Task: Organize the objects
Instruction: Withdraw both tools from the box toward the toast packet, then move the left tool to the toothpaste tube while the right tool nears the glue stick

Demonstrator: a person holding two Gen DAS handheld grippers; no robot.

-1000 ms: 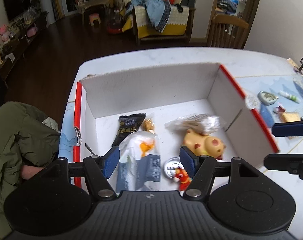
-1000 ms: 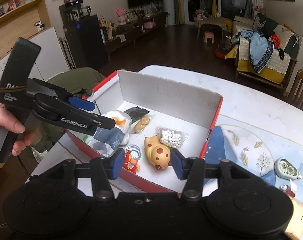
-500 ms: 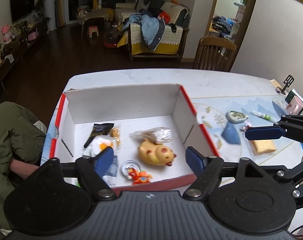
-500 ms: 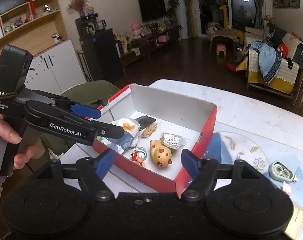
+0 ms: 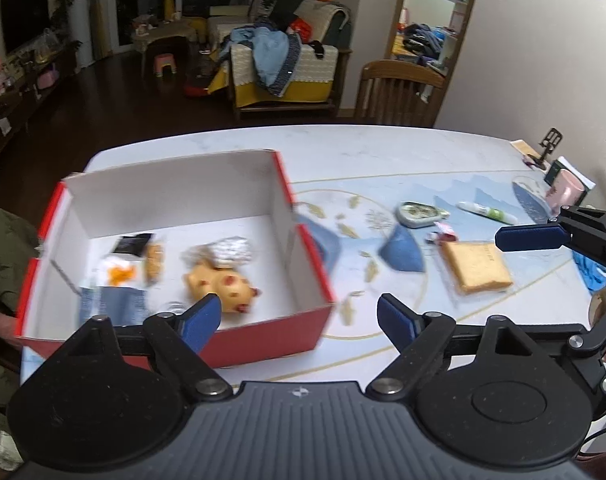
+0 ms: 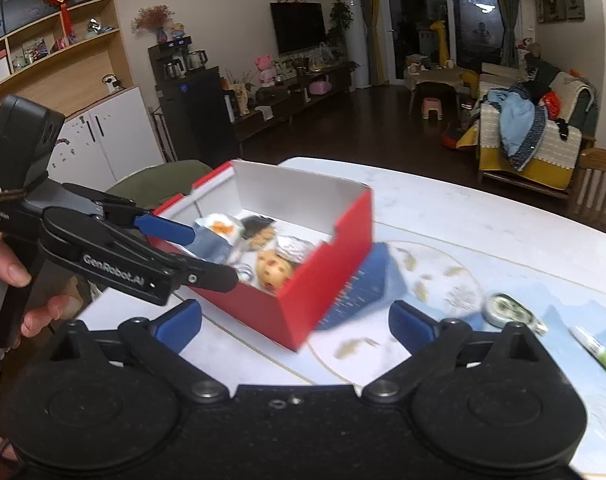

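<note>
**Left wrist view: both tongs spread and empty, loose items waiting right of the box**

Left tongs spread wide, gripping nothing, poised over the near right corner of the red box. Right tongs likewise spread and empty, near that same box. Inside the box: yellow spotted toy, foil-wrapped bag, snack packets. Out on the worktop, well right of the box: wrapped bread slice, small tin, white tube. Bread probably light and soft under crinkly film; best pinched gently across the short edges, not squeezed flat. Tube likely stiff, prone to rolling; best taken mid-length. Worktop pale and smooth under a printed mat. Beyond: wooden chair, cluttered sofa, dark floor.
</note>
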